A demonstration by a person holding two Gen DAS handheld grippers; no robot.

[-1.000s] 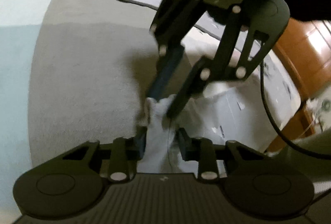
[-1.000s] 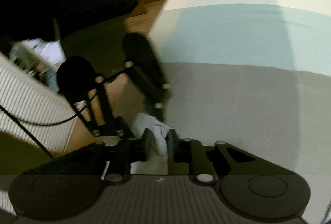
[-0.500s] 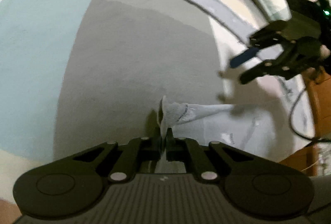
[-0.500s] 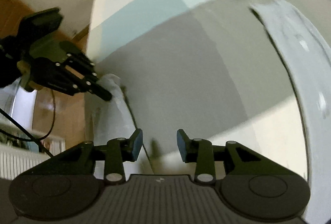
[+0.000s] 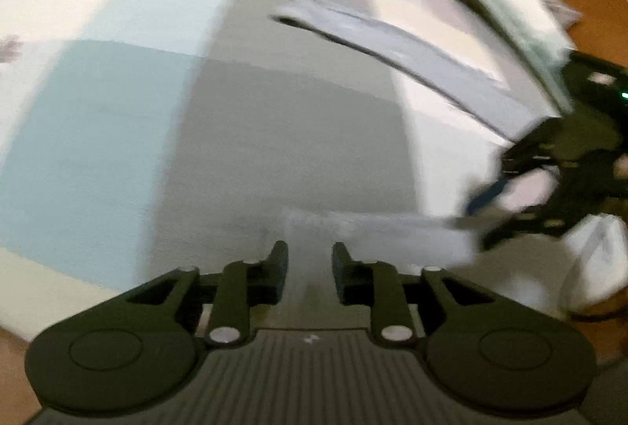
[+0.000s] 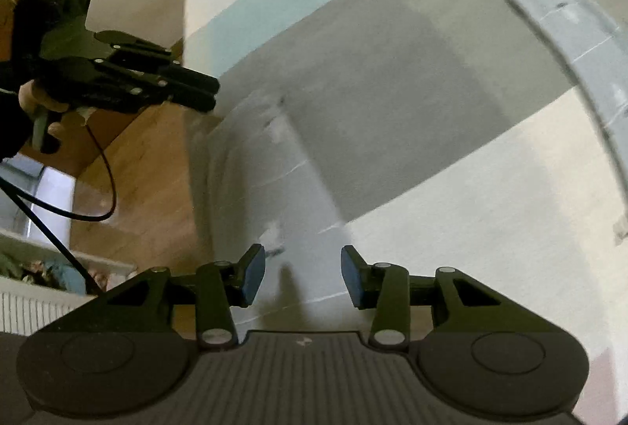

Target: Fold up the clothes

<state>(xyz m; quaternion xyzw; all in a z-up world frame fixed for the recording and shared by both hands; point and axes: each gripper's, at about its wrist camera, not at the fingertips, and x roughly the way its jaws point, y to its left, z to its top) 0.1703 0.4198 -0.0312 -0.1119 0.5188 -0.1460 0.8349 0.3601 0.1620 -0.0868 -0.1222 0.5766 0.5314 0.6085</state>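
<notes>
Left wrist view, badly blurred: my left tongs [image 5: 309, 270] stand parted with nothing between the pads; their jaws have just been opening, and the cloth they point at lies loose. The near grey garment leg [image 5: 376, 232] lies flat on the bed [image 5: 117, 111], its cuff end just ahead of the left tongs, its long axis running off rightward from them toward the right tongs [image 5: 477, 213], which hover at its far part. Whether those touch the cloth I cannot tell from here. A second grey leg [image 5: 392, 52] lies well beyond the first, running from upper centre down to the right, both seeming to meet out at the right edge, so I read this as trousers spread open. Right wrist view: the right tongs [image 6: 301, 274] are parted wide and empty, jaws just been opening, over the near leg [image 6: 271, 181]. From them the leg runs straight ahead and slightly left, along the bed's edge beside the wooden floor [image 6: 149, 170], ending near the left tongs [image 6: 204, 93], which hang above its cuff. The other leg [image 6: 569, 44] arcs down the right side, well apart. My judgement: the right tongs sit nearer the garment's middle, the left nearer the cuff; the next fold likely carries one leg across onto the other.
</notes>
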